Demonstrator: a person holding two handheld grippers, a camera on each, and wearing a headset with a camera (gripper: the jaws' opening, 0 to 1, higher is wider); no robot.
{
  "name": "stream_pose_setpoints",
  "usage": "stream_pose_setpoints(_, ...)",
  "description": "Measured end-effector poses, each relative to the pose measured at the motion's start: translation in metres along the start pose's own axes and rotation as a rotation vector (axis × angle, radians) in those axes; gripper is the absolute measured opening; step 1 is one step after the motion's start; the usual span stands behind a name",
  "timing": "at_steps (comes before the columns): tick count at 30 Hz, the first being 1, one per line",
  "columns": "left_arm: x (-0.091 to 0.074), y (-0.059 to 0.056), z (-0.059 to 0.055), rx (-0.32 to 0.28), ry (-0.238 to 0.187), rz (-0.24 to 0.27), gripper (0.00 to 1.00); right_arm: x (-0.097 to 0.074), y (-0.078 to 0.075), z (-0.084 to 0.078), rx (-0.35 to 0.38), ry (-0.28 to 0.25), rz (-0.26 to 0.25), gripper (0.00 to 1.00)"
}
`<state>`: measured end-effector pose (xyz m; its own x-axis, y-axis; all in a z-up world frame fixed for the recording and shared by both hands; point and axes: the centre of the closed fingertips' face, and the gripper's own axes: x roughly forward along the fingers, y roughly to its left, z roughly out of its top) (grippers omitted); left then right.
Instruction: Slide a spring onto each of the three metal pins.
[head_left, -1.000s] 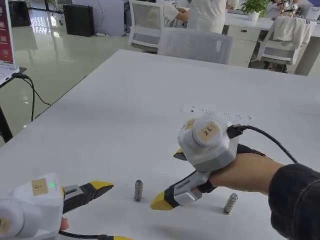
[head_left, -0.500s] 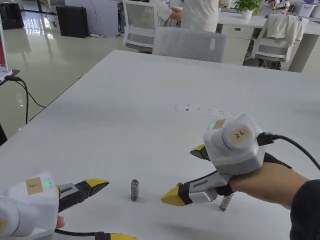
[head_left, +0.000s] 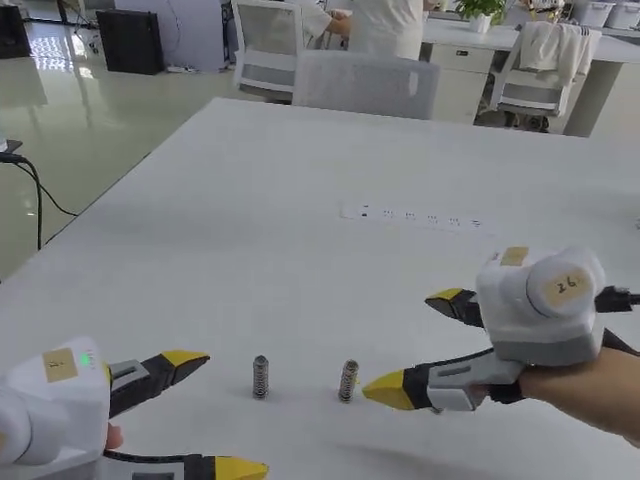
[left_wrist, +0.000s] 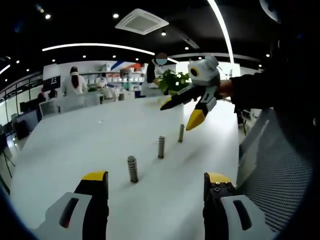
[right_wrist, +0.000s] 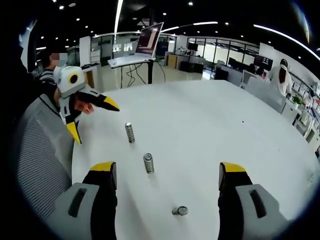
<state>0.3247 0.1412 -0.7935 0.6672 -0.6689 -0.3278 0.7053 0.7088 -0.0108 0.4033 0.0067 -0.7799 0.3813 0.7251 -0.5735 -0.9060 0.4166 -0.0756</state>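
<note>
Hovering wide open w/ nothing held, left gripper (head_left: 222, 412) & right gripper (head_left: 405, 342) sit clear of either end of the row of three springs (left_wrist: 161, 147), which stand upright on the table (head_left: 300, 200), prob. kept up by pins inside, so task looks done.

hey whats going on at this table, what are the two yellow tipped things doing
A person holds a gripper in each hand over a white table. The left gripper and right gripper are both open and hold nothing. Between them three springs stand upright in a row. Seen from the left gripper, they are the near spring, middle spring and far spring. Whether pins sit inside them is too small to tell.
</note>
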Motion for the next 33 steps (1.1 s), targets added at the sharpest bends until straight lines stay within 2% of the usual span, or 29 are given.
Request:
stream_pose_setpoints(5,0.001,-0.001,0.001,0.000,-0.001,0.000,0.74,-0.011,0.000,-0.010,0.030,-0.031,-0.018,0.84)
stream_pose_setpoints(10,0.002,0.000,0.002,0.002,-0.002,0.000,0.74,-0.015,0.004,-0.017,0.047,-0.058,-0.013,0.85)
stream_pose_setpoints(22,0.003,0.000,0.000,0.000,0.005,-0.003,0.76,-0.026,0.016,-0.044,0.061,-0.075,-0.014,0.85)
stream_pose_setpoints(28,0.003,0.000,-0.002,-0.002,0.007,-0.004,0.76,-0.031,0.016,-0.057,0.086,-0.083,-0.029,0.85)
stream_pose_setpoints(33,0.003,0.000,-0.003,-0.005,0.006,0.000,0.77,-0.033,0.016,-0.061,0.094,-0.100,-0.045,0.85)
